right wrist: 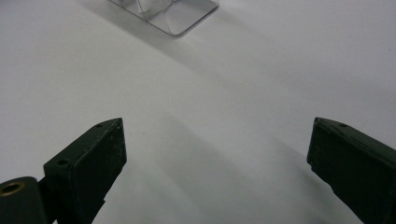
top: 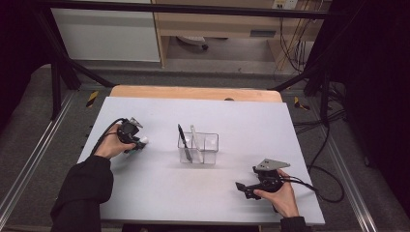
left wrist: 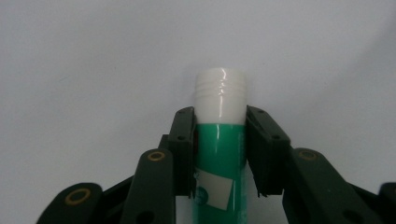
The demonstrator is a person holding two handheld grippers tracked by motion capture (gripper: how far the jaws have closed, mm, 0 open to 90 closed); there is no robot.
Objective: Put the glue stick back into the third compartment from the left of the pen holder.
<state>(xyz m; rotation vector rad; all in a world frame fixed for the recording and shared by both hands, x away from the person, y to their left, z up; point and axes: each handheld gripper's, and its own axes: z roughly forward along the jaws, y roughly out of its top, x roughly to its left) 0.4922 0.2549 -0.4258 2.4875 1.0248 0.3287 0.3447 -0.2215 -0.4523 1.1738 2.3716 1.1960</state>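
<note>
A green glue stick point(left wrist: 219, 154) with a white ridged cap end lies between my left gripper's point(left wrist: 219, 135) jaws, and both pads press on its sides. In the high view that left gripper point(top: 137, 143) sits at the table's left, with the stick's white end point(top: 144, 141) poking out toward the middle. My right gripper point(right wrist: 217, 149) stands open with nothing between its jaws, low over the bare table top. The high view shows it point(top: 243, 189) near the front right, pointing left.
A clear two-part plastic holder point(top: 199, 148) stands mid-table with a black pen point(top: 183, 141) and a pale stick point(top: 194, 136) leaning in its left part; its corner point(right wrist: 170, 16) appears in the right gripper view. The table point(top: 203, 193) is light grey, with a wooden strip point(top: 193, 93) behind.
</note>
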